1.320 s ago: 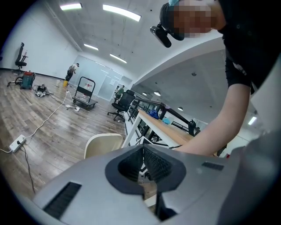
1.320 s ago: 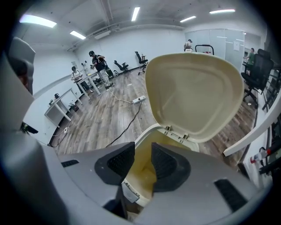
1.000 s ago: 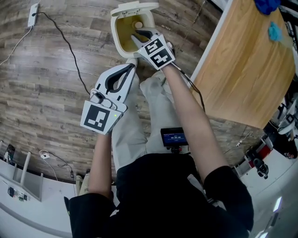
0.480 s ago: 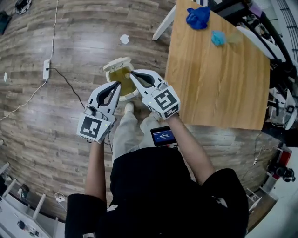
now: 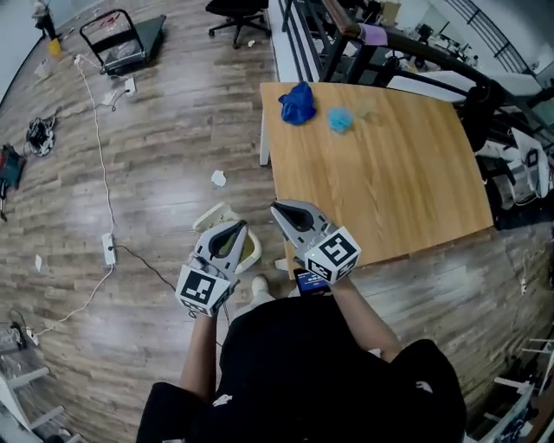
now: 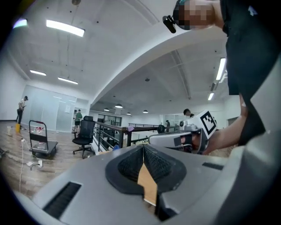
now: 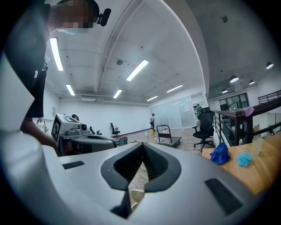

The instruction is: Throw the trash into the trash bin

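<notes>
The cream trash bin (image 5: 252, 250) stands on the wood floor with its lid up, partly hidden under my left gripper (image 5: 235, 227). My left gripper (image 6: 143, 148) is shut with nothing in it and is held level, well above the bin. To its right, my right gripper (image 5: 279, 208) is also shut and empty (image 7: 142, 145), near the table's front left corner. A crumpled white scrap (image 5: 219, 178) lies on the floor beyond the bin. On the wooden table (image 5: 389, 190) lie a blue crumpled cloth (image 5: 297, 102), a light blue ball (image 5: 340, 121) and a pale wad (image 5: 368, 111).
A power strip (image 5: 108, 248) and cables run across the floor at the left. A cart (image 5: 121, 39) and an office chair (image 5: 238, 10) stand far back. A railing and equipment (image 5: 511, 156) crowd the table's right side. People stand in the distance (image 7: 152, 119).
Both grippers have risen from the bin's mouth to well above it. The right one was reaching into the bin; it is now level beside the table. The view has lifted over the table.
</notes>
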A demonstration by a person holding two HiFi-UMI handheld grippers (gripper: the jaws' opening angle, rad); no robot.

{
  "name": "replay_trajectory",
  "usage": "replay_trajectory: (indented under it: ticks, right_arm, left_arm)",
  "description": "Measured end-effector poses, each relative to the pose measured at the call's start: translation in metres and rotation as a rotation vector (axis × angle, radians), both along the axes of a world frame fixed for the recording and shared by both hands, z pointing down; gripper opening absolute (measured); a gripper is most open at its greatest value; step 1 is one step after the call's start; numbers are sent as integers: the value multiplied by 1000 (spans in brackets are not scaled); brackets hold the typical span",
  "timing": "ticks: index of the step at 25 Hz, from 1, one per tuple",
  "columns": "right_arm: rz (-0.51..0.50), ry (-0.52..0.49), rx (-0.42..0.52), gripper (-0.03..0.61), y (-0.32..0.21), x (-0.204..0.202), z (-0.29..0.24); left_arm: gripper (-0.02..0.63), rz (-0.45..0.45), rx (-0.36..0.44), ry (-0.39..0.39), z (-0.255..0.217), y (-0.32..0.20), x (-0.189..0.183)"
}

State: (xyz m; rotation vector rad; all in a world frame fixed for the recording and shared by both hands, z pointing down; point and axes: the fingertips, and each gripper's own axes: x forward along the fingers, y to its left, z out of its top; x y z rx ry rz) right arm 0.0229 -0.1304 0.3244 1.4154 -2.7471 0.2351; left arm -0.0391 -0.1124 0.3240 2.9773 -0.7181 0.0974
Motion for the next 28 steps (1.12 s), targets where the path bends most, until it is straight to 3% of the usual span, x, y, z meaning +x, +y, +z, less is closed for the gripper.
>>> replay_trajectory:
  ticks: [2,5,17,28]
  right_arm:
    - [13,-6,26,-2,6,4,-8]
    - [-1,-20,58,-2,12,11,-16]
    - [20,-5,92,-2,22,14,-32]
    - [21,-19,94,-3,21,33,-32]
  left_arm:
    - [9,53,35,-36,-5,11,16]
    - [9,86,51,-28,-16,17,36]
    - [9,77,50,20,-27,21,41]
    - [9,105,43,21,-23,26,75]
